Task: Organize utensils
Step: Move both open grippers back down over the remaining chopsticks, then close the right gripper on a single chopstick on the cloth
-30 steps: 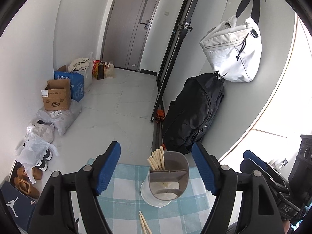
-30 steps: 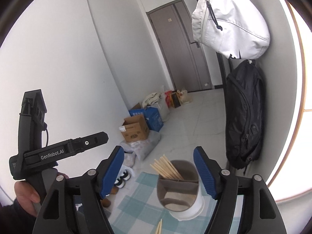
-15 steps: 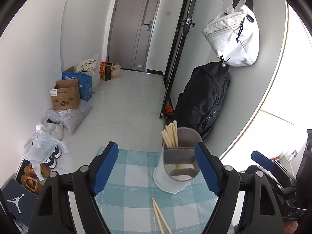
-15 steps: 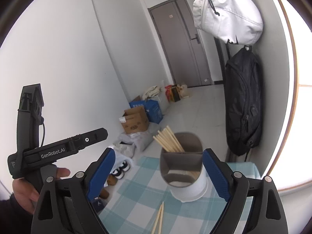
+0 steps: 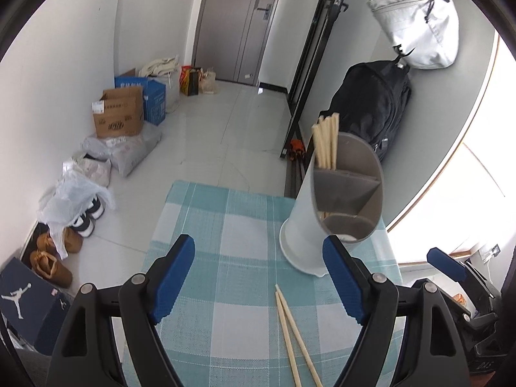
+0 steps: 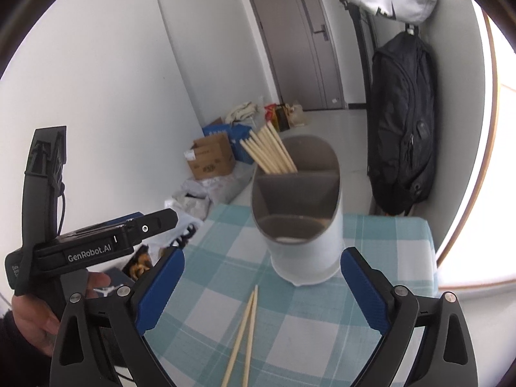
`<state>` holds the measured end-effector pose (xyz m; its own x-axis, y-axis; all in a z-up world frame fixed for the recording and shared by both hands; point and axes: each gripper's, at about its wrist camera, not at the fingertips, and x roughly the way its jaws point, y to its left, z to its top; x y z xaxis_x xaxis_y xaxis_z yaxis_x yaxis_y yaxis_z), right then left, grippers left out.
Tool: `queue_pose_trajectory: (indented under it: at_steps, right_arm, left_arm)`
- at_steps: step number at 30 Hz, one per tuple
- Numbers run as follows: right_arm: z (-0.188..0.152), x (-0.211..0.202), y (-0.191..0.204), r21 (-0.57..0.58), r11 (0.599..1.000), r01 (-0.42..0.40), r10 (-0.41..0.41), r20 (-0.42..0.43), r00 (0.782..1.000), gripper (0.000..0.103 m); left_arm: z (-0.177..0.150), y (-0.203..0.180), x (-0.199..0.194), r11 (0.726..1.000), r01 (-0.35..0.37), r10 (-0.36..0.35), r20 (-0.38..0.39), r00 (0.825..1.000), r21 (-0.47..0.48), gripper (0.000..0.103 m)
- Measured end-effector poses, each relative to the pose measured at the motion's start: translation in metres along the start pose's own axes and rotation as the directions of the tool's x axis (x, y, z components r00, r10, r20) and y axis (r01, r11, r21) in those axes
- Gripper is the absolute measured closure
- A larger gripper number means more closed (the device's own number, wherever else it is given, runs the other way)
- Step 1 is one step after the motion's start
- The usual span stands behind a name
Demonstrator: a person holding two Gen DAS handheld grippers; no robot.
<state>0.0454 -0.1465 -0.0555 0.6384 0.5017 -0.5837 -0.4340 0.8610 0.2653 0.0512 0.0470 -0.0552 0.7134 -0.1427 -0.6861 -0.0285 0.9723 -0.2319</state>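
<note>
A white utensil holder [image 5: 335, 206] with a grey divided insert stands on the teal checked tablecloth [image 5: 232, 225]; it also shows in the right wrist view [image 6: 303, 225]. Several wooden chopsticks [image 5: 325, 143] stand in one compartment, also seen in the right wrist view [image 6: 269, 151]. Two loose chopsticks [image 5: 295, 332] lie on the cloth in front of it, and in the right wrist view [image 6: 245, 332]. My left gripper [image 5: 258, 280] is open and empty, above the cloth, left of the holder. My right gripper [image 6: 262, 290] is open and empty, just short of the holder.
The small table's far edge [image 5: 225, 187] drops to a tiled floor with boxes [image 5: 119, 116], bags and shoes [image 5: 80, 222]. A black backpack [image 5: 374, 106] and a white bag [image 5: 422, 22] hang on the right wall. The left gripper's body [image 6: 90, 242] is at the right view's left.
Both grippers have pulled back and tilted down from the holder. More cloth and the two loose chopsticks have come into view. Both stay open.
</note>
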Motion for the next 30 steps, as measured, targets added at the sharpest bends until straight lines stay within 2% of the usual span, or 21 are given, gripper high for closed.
queue_pose_trajectory:
  at_steps: [3, 7, 13, 15, 17, 21, 23, 25, 28, 30]
  right_arm:
    - [-0.008, 0.015, 0.001, -0.011, 1.0, 0.003, -0.003, -0.053, 0.999, 0.005]
    - [-0.022, 0.044, 0.004, -0.025, 1.0, -0.016, 0.011, -0.167, 0.986, 0.009]
    - [-0.04, 0.089, 0.009, -0.041, 0.999, -0.018, 0.003, -0.34, 0.94, 0.032]
    - [-0.046, 0.103, 0.01, -0.06, 0.998, -0.015, -0.01, -0.394, 0.919, 0.044]
    - [-0.049, 0.116, 0.013, -0.093, 0.996, -0.004, -0.037, -0.436, 0.899, 0.051]
    - [-0.053, 0.133, 0.018, -0.145, 0.989, 0.012, -0.081, -0.478, 0.874, 0.056]
    - [-0.054, 0.139, 0.024, -0.187, 0.982, 0.023, -0.115, -0.494, 0.862, 0.067]
    - [-0.058, 0.145, 0.028, -0.232, 0.972, 0.036, -0.152, -0.506, 0.849, 0.074]
    - [-0.06, 0.147, 0.036, -0.295, 0.954, 0.06, -0.205, -0.49, 0.847, 0.079]
    - [-0.06, 0.147, 0.037, -0.296, 0.953, 0.057, -0.206, -0.499, 0.842, 0.09]
  left_arm:
    - [-0.005, 0.01, 0.01, 1.0, -0.005, 0.004, -0.034, 0.999, -0.013, 0.025]
    - [-0.01, 0.025, 0.019, 0.999, -0.014, 0.01, -0.073, 0.997, -0.047, 0.025]
    - [-0.01, 0.046, 0.026, 0.992, -0.04, 0.027, -0.106, 0.994, -0.12, 0.025]
    - [-0.01, 0.051, 0.027, 0.99, -0.048, 0.033, -0.111, 0.993, -0.134, 0.025]
    - [-0.01, 0.054, 0.029, 0.988, -0.051, 0.034, -0.117, 0.993, -0.147, 0.025]
    - [-0.01, 0.06, 0.032, 0.98, -0.032, 0.003, -0.146, 0.989, -0.198, 0.025]
    - [-0.01, 0.062, 0.032, 0.978, -0.032, 0.001, -0.149, 0.989, -0.205, 0.025]
    - [-0.008, 0.063, 0.031, 0.978, -0.03, 0.0, -0.145, 0.989, -0.206, 0.025]
    - [-0.007, 0.066, 0.031, 0.976, -0.028, -0.003, -0.142, 0.99, -0.215, 0.025]
    - [-0.008, 0.069, 0.032, 0.973, -0.03, -0.005, -0.149, 0.989, -0.228, 0.025]
